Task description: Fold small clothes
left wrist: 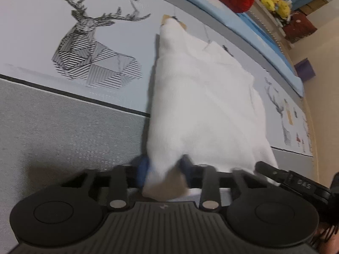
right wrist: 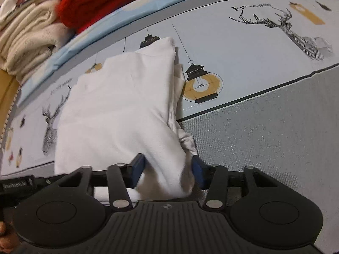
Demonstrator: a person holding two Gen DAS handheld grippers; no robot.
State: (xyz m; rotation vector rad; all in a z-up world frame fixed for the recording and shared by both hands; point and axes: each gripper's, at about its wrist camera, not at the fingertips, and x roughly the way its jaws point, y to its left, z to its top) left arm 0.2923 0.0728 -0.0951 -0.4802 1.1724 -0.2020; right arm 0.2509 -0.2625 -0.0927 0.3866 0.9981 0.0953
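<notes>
Garment (left wrist: 203, 105) folded, white, gripped at both near corners on the printed mat (left wrist: 42, 31).

Left wrist view: your left gripper (left wrist: 163, 169) pinches a near corner between narrow jaws; the garment's long axis runs away from you toward the mat's far edge. "FASHION HOME" is printed above the deer head (left wrist: 91, 48). Right wrist view: your right gripper (right wrist: 167, 169) clamps the other near corner (right wrist: 169, 180); the garment points away, beside a lantern print (right wrist: 201, 84). Red knitwear (right wrist: 101, 2) lies beyond.
</notes>
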